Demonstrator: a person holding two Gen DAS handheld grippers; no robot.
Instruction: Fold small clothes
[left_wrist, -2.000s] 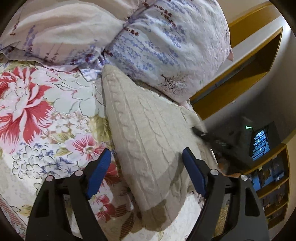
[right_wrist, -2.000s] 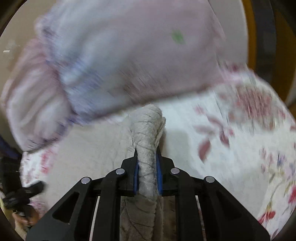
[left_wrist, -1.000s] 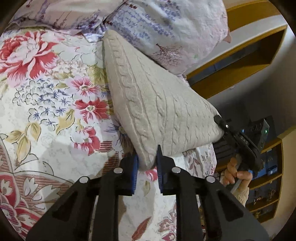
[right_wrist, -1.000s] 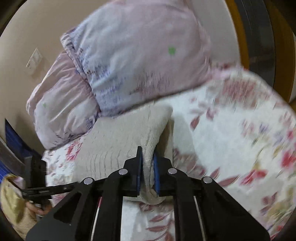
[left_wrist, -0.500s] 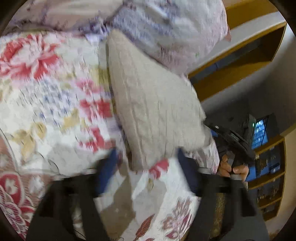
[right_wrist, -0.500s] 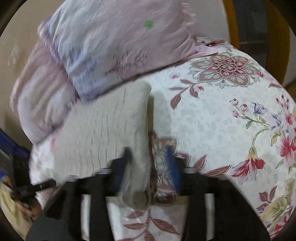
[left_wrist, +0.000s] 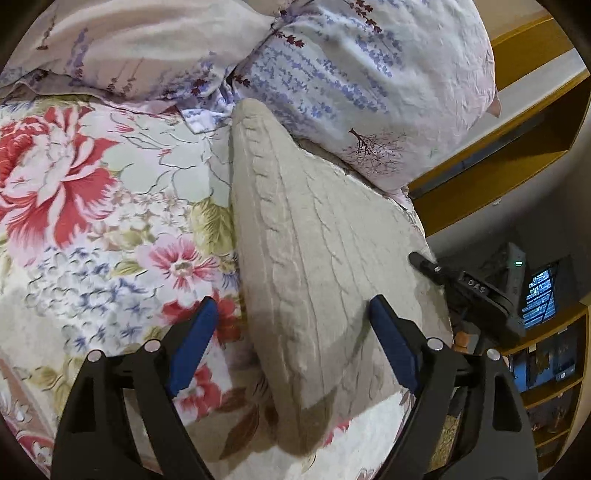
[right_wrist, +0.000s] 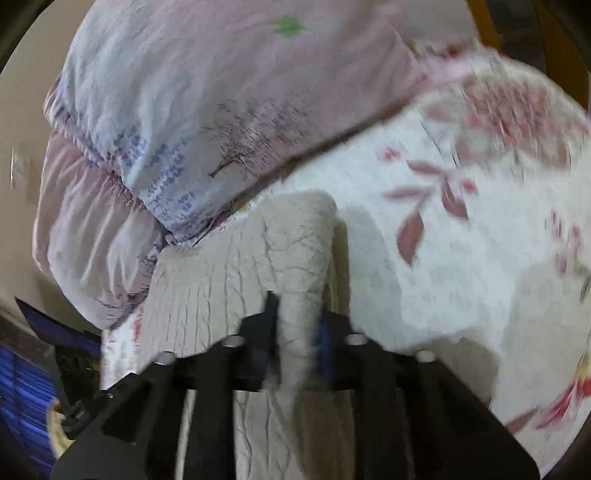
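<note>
A beige cable-knit garment (left_wrist: 314, 258) lies folded on the floral bedsheet (left_wrist: 92, 221), its far end against a pillow. My left gripper (left_wrist: 293, 345) straddles its near end; the jaws are opening, and the blue pads (left_wrist: 195, 343) stand clear of the knit on both sides. The right gripper (left_wrist: 461, 288) shows at the knit's right edge in the left wrist view. In the blurred right wrist view, the right gripper (right_wrist: 297, 336) is shut on a raised fold of the knit garment (right_wrist: 240, 277).
Two lavender-print pillows (left_wrist: 369, 74) (left_wrist: 129, 44) lie at the bed's head, one touching the knit. A yellow wooden frame (left_wrist: 498, 177) runs past the bed's right side, with a lit screen (left_wrist: 539, 295) and shelves (left_wrist: 554, 369). Bare bedsheet (right_wrist: 443, 277) spreads right of the garment.
The left gripper let go of the knit's corner and opened wide. The right gripper opened briefly, then shut again on the knit's edge. The garment settled onto the bed.
</note>
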